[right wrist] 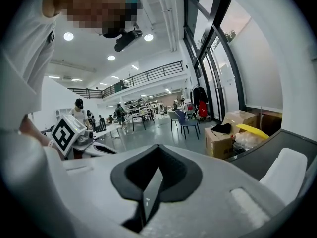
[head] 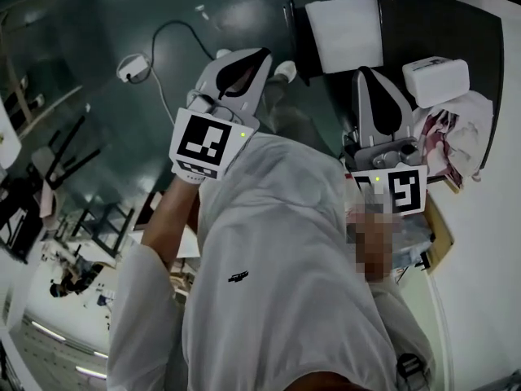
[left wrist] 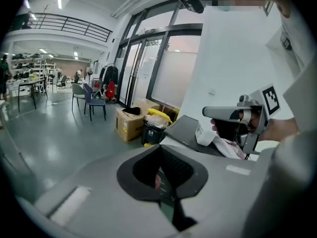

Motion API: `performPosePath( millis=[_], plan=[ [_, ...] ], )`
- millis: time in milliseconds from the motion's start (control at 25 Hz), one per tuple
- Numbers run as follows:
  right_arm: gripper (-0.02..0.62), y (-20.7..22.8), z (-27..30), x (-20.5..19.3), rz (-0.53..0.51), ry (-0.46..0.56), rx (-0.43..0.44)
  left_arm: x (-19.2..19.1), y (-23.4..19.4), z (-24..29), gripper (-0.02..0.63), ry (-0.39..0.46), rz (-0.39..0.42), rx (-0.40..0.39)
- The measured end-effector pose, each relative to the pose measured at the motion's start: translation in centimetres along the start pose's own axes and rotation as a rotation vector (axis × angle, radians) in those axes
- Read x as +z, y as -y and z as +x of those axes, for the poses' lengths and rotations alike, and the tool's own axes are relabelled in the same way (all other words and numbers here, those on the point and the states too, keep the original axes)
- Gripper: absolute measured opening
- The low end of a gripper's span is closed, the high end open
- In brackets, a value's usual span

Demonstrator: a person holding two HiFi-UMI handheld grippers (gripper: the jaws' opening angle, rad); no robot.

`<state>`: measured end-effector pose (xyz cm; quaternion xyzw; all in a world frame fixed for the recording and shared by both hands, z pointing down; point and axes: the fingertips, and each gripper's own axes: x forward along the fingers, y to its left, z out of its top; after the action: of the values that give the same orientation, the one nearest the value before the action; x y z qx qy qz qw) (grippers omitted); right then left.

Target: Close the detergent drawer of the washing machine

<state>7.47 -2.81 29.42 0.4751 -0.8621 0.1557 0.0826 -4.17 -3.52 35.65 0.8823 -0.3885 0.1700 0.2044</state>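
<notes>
No washing machine or detergent drawer shows in any view. In the head view my left gripper and my right gripper are both held up in front of the person's white shirt, pointing away. Each has its jaws pressed together with nothing between them. The left gripper view looks along its shut jaws across a hall, with the right gripper at its right. In the right gripper view the shut jaws fill the lower part, and the left gripper's marker cube is at the left.
A dark counter at the upper right carries a white pad, a white box and a red-patterned cloth. A cable and white adapter lie on the green floor. Farther off stand a cardboard box, a bin and a chair.
</notes>
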Motion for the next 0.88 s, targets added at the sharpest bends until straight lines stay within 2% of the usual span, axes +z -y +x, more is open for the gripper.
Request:
performPosePath(
  millis=[560, 880],
  plan=[
    [0.000, 1.2, 0.6, -3.9, 0.051, -0.020, -0.050, -7.0, 0.5, 6.2, 0.011, -0.134, 0.139, -0.166],
    [0.000, 1.9, 0.4, -5.4, 0.093, -0.027, -0.078, -10.3, 0.4, 9.1, 0.011, -0.199, 0.184, -0.206]
  ],
)
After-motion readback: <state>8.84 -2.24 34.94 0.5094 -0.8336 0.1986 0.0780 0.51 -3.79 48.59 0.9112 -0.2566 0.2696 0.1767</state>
